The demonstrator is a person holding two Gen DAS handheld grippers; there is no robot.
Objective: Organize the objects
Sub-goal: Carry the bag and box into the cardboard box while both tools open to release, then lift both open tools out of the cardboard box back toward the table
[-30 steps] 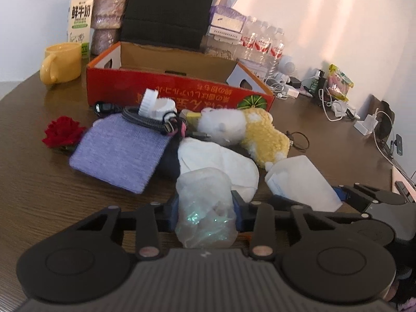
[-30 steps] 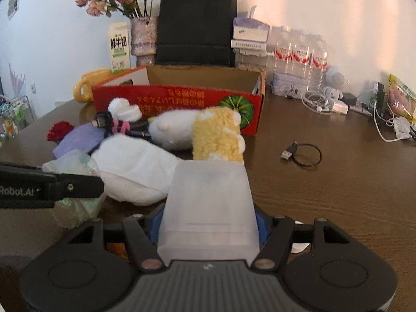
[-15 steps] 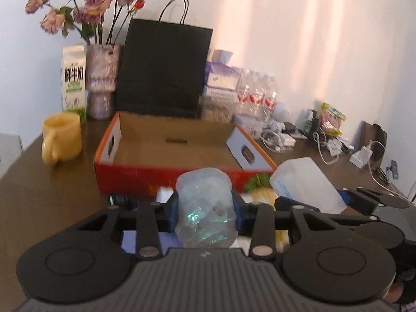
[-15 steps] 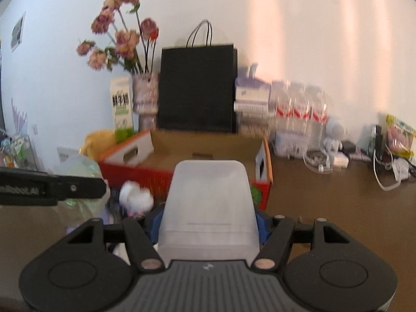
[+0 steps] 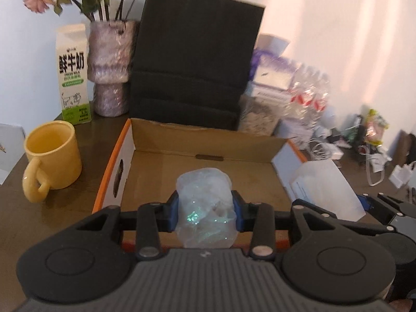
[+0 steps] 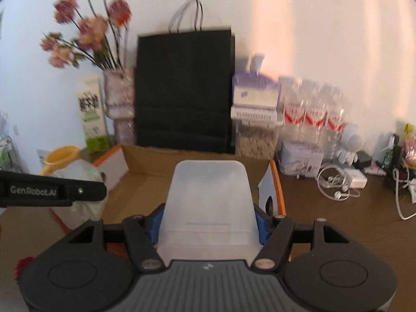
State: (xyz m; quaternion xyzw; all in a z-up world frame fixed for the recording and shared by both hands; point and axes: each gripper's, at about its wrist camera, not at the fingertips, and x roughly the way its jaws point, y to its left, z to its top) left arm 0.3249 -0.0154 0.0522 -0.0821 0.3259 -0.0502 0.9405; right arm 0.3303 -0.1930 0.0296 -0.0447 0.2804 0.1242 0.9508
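Carrying both loads over the box (image 5: 208,166), which lies open just ahead of and below each tool, is the step in hand, I judge. The right tool (image 6: 208,223) is clamped on a frosted tub (image 6: 208,202); the left tool (image 5: 205,213) is clenched on a crumpled bag (image 5: 205,208). Lower each past the cardboard rim before letting go, tub first, keeping the tools apart.

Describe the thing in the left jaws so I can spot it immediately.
Find the orange cardboard box in front of the black paper bag. Just above its near edge, the left gripper pinches a crumpled clear plastic bag. Unlike the smooth frosted container beside it, it is wrinkled and glints green.
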